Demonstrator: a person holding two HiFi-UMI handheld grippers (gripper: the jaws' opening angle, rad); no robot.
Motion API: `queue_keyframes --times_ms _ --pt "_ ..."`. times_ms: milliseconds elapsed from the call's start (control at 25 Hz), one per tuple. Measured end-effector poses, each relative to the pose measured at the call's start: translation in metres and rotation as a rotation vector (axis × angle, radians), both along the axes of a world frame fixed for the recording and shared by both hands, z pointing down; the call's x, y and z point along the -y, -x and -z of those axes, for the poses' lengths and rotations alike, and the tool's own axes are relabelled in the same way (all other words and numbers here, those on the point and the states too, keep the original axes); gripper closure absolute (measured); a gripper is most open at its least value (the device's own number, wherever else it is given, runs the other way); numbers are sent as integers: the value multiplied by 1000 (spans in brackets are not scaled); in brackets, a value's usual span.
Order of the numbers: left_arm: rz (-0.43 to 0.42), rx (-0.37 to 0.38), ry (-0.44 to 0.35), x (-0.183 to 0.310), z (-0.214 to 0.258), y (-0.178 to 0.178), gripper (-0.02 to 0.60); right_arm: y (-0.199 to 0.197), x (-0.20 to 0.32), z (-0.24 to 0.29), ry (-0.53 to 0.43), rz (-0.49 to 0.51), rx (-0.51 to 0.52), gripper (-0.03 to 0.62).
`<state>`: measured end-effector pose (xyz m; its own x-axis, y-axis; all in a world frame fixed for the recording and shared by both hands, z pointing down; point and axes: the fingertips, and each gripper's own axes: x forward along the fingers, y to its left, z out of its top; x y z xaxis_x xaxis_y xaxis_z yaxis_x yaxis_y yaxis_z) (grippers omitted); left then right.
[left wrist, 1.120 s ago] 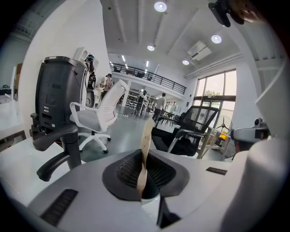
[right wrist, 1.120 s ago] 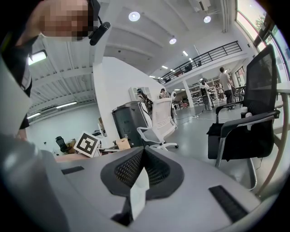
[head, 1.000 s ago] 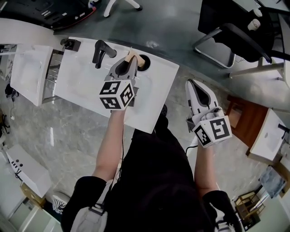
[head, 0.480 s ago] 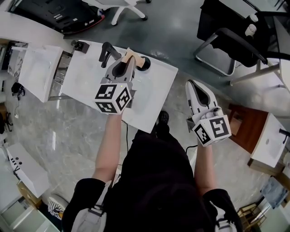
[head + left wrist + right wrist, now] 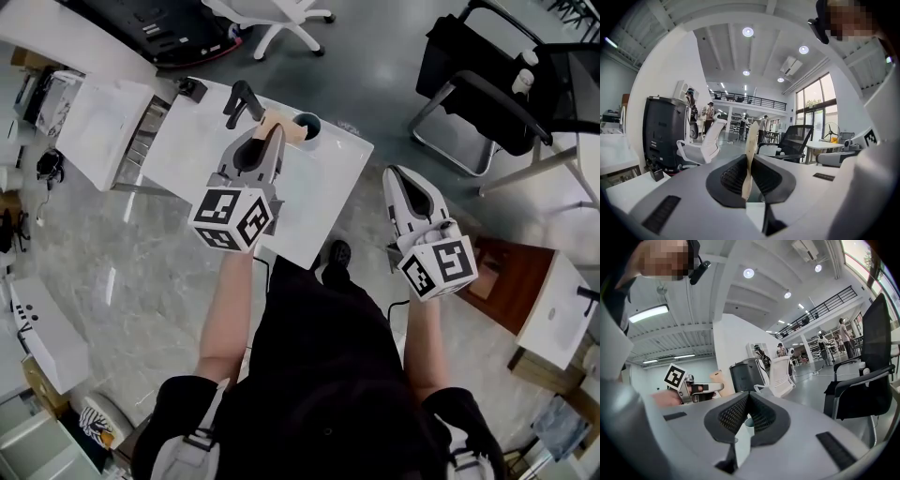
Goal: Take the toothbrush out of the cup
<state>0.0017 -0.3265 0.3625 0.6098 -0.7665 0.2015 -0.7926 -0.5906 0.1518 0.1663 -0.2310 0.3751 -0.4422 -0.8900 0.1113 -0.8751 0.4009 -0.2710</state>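
My left gripper (image 5: 271, 139) is shut on a flat beige toothbrush (image 5: 275, 122) and holds it up over the white counter (image 5: 319, 187). The dark-rimmed cup (image 5: 307, 125) stands just right of the brush, at the counter's far edge, with its opening showing. In the left gripper view the toothbrush (image 5: 751, 136) stands upright, pinched between the pads. My right gripper (image 5: 398, 178) hangs beyond the counter's right edge over the floor, jaws shut and empty. From the right gripper view (image 5: 749, 395) the cup (image 5: 749, 423) shows low ahead, with the toothbrush (image 5: 717, 378) off to the left.
A black faucet (image 5: 242, 101) stands on the counter left of the cup. More white basin units (image 5: 108, 122) sit to the left. A black office chair (image 5: 487, 84) and a brown wooden stand (image 5: 502, 272) are to the right, a white chair (image 5: 281, 14) beyond the counter.
The left gripper has risen with the toothbrush, which stood in front of the cup before; the cup's opening now shows free beside it. The right gripper has lifted slightly.
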Motion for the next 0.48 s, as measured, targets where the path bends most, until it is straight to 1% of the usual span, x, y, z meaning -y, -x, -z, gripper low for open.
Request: queue_keyframes --times_ms 280,480 --pt "-10 -5 4 -26 7 8 541 13 -4 -6 16 22 17 563" --pt "-15 -11 17 -40 4 26 541 33 -7 -12 26 34 22 563"
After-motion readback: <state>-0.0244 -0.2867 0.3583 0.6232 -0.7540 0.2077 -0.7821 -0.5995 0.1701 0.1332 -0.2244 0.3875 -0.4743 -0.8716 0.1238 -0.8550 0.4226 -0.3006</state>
